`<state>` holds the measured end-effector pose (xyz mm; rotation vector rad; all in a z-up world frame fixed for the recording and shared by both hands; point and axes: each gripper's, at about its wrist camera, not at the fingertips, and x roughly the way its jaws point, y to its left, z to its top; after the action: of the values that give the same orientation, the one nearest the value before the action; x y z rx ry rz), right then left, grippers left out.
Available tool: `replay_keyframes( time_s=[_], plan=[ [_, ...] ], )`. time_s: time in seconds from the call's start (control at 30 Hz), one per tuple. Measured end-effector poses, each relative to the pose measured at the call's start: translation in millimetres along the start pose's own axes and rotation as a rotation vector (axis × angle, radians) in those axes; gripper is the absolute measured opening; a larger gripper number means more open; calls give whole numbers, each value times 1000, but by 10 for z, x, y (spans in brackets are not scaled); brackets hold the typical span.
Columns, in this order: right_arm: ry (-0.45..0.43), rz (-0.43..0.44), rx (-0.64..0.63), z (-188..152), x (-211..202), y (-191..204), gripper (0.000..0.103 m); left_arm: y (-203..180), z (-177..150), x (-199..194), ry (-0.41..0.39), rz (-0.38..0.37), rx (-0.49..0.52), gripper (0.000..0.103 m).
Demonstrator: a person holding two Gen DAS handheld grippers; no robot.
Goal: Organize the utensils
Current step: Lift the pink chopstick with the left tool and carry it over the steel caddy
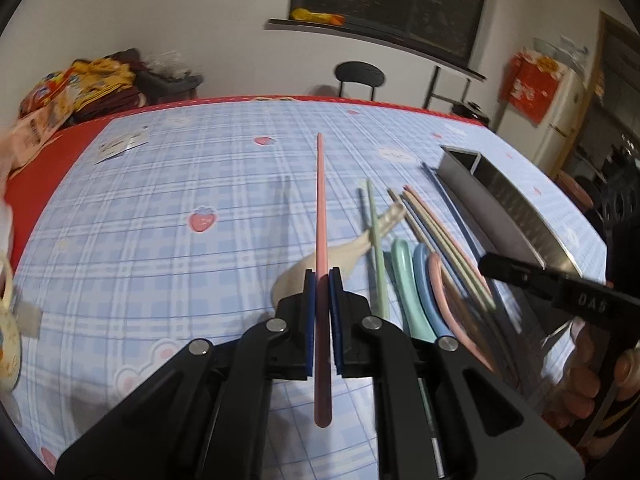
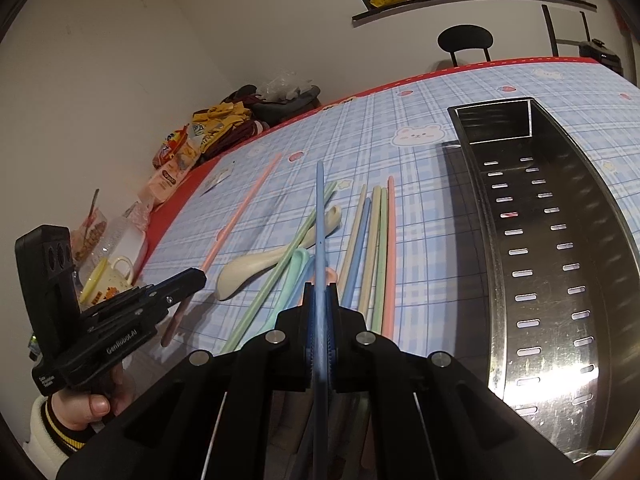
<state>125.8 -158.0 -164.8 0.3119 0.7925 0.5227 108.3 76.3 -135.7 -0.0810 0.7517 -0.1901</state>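
On the blue plaid tablecloth (image 2: 420, 248), a cream spoon (image 2: 256, 266) lies among loose pastel chopsticks (image 2: 376, 248), just left of the long perforated steel tray (image 2: 560, 280). The left gripper (image 1: 321, 280) is clamped on a pink chopstick (image 1: 321, 208), which points out over the cloth. The right gripper (image 2: 319, 292) is closed on a blue chopstick (image 2: 320, 208), lifted above the pile, with the tray to its right

The metal tray (image 2: 560, 280) runs off the frame's lower right; the spoons (image 1: 420, 280) are motion-blurred.
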Motion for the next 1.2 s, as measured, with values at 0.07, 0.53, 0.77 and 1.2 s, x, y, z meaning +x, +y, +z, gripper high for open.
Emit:
replay_keyframes(
  time_s=[0.07,0.53,0.77,1.2],
  plan=[
    [-2,12,2,2,-29,1,6,-1,34,-103,-20,-2,-26,11],
    [-112,134,89,396,-650,-478,6,-871,282,-403,-120,-164,-141,11],
    [-165,178,87,503,-854,-808,6,-1264,293,-294,-111,-180,-122,11],
    [-225,212,48,622,-1292,-863,6,-1554,433,-338,-161,-225,-140,11]
  ],
)
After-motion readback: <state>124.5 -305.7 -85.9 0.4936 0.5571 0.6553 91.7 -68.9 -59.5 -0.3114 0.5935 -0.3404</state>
